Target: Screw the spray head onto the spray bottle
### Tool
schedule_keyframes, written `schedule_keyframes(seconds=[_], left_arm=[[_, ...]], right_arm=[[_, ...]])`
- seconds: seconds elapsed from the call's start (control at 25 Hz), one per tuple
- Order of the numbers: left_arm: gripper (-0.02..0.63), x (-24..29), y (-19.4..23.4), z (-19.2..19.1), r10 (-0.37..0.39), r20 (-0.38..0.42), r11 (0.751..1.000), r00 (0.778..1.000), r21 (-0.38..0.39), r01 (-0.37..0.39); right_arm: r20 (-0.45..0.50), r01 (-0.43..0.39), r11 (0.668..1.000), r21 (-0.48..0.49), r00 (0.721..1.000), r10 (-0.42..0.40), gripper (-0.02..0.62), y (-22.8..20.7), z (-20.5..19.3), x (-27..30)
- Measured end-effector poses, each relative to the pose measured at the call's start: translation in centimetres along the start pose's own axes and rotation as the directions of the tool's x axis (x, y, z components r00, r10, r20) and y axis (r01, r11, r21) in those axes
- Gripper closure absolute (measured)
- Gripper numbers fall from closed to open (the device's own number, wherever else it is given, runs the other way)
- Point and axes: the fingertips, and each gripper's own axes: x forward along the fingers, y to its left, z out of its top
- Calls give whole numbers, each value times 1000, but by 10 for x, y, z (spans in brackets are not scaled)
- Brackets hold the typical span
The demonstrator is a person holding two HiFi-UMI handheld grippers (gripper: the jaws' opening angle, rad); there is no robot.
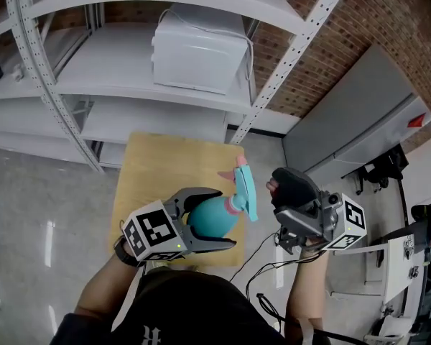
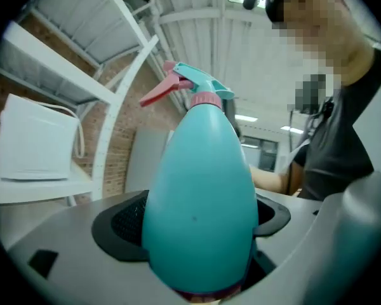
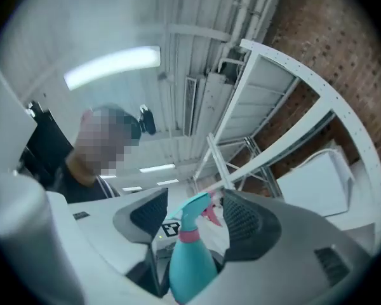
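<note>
Closest to the camera, two bare forearms reach forward from a dark shirt [image 1: 172, 315]. White print on the shirt is cut off at the bottom edge and cannot be read.

The left hand-held gripper [image 1: 224, 218] lies nearly level. Its jaws are clamped on the belly of the teal spray bottle [image 1: 208, 218], and the left gripper view shows both dark pads pressed against the bottle's sides [image 2: 200, 189]. The bottle's base is buried between the jaws. The marker cube [image 1: 154, 232] on this gripper carries black-and-white square patterns but no words.

The spray head [image 1: 246, 189] sits on the bottle's neck, teal with a pink collar [image 2: 205, 98] and a pink trigger [image 2: 159, 93]. How far it is screwed down cannot be told.

The right hand-held gripper [image 1: 287, 187] is just to the right of the spray head and tilted upward. Its jaws are spread. In the right gripper view the spray head [image 3: 195, 211] stands between the two pads with a gap on each side, and the pads do not touch it. This gripper's own cube [image 1: 348, 221] also bears square markers.

The bottle is held in the air above the wooden desk [image 1: 165, 167], which the grippers partly cover. Cables [image 1: 269, 279] trail over the grey floor [image 1: 36, 207] beside it.

Beyond stand a white shelf [image 1: 129, 85] with a white box [image 1: 201, 49] on it, and a brick wall [image 1: 323, 56].
</note>
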Motion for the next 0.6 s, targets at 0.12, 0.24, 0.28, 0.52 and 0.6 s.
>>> schedule_keyframes(seconds=[0.12,0.24,0.28,0.52,0.6], left_arm=[[163,-1,-46,5,-247,2,969,969,20,247],[163,0,-84,3,-448,-15,893,894,38,448],[163,1,-95,2,-505,-22,862,863,34,505],[163,-1,-123,3,-661,56,746,748,-54,664],[163,-1,-121,3,-661,77,743,746,-75,666]], right_arm=[[103,-224,973,56,970,218,328,6,9,1],[112,-453,891,39,888,447,239,28,5,19],[107,-523,852,29,849,518,233,39,4,23],[-20,-693,720,-37,720,693,233,86,-19,36],[-54,-685,727,-47,728,683,235,90,-25,40]])
